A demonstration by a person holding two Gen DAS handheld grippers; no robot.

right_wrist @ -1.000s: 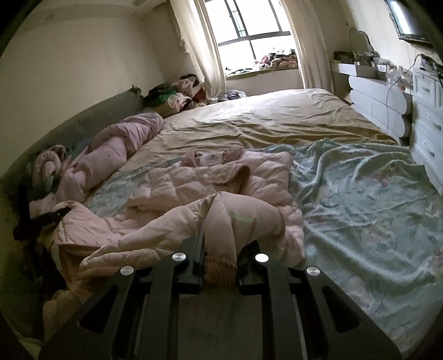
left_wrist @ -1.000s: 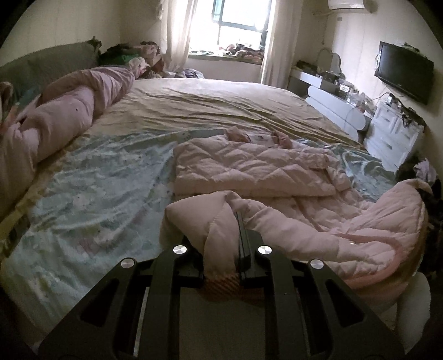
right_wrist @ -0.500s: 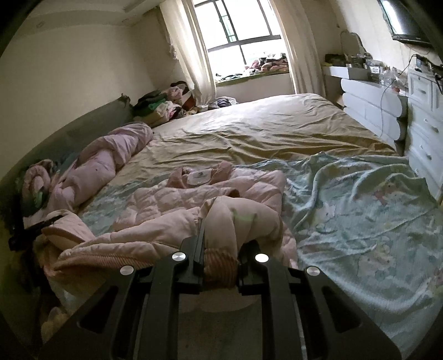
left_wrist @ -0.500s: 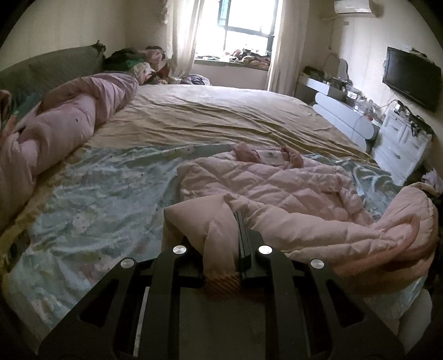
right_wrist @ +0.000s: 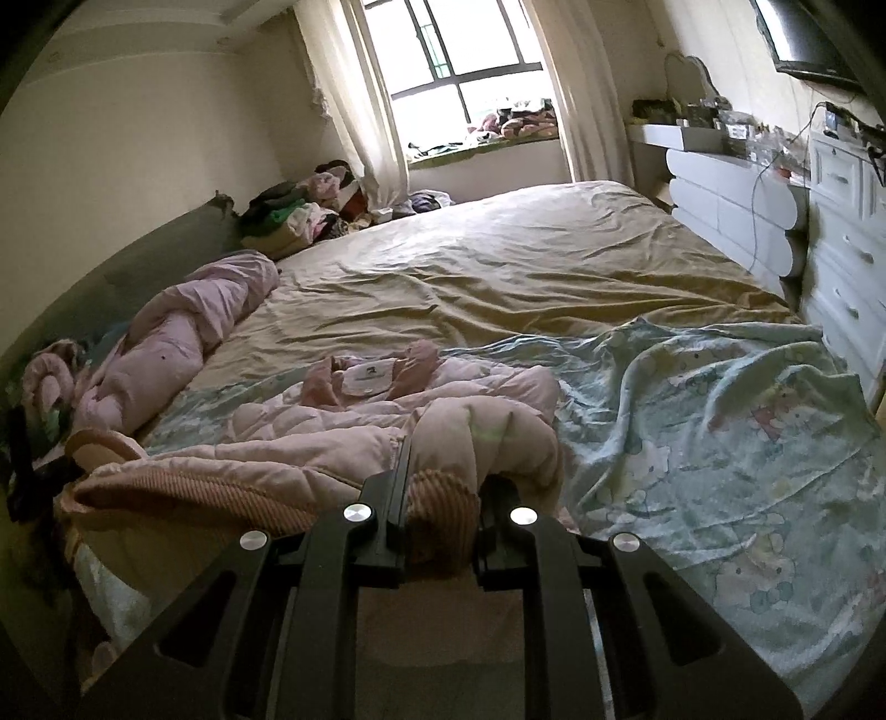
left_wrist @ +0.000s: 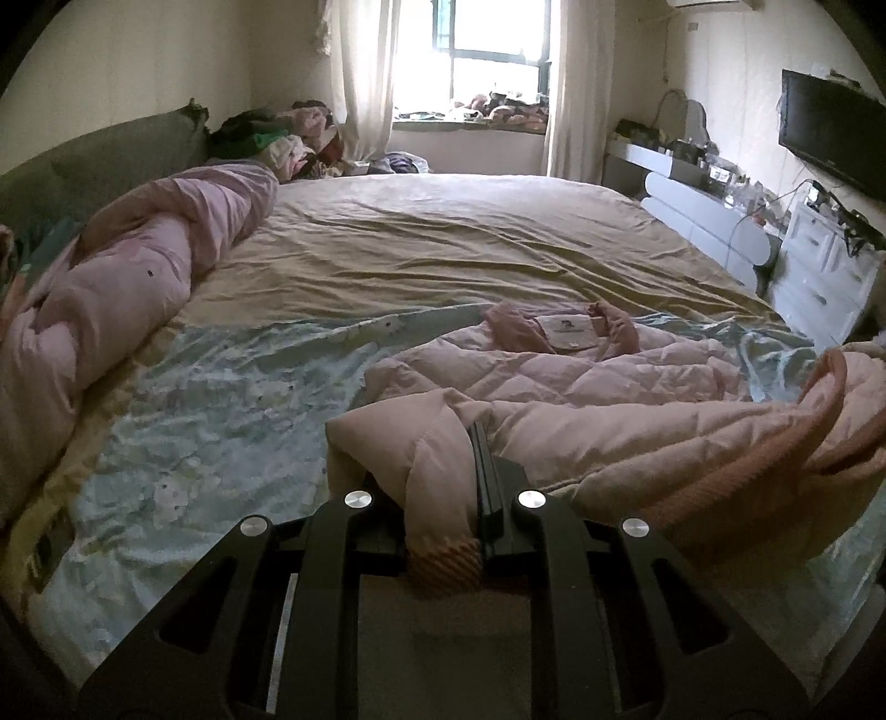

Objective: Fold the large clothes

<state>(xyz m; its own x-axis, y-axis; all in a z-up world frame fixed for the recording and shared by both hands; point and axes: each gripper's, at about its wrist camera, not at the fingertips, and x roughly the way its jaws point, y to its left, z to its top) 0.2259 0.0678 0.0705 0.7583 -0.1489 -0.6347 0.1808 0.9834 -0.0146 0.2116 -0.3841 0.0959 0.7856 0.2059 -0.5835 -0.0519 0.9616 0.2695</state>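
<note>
Pink quilted jacket [left_wrist: 581, 376] lies on the pale blue printed sheet [left_wrist: 221, 421] that covers the near part of the bed [left_wrist: 470, 238], its collar and white label [left_wrist: 567, 331] at the far end, towards the window [left_wrist: 487, 50]. Both grippers grip its near hem, lifted off the sheet. The left gripper [left_wrist: 443, 471] has its fingers clamped on a bunched corner of padded fabric and ribbed trim; the right gripper [right_wrist: 443, 487] is clamped likewise on the other corner (ribbed cuff bulging between the pads). A rolled pink duvet [left_wrist: 127, 288] lies along the bed's left edge, well apart from the jacket.
</note>
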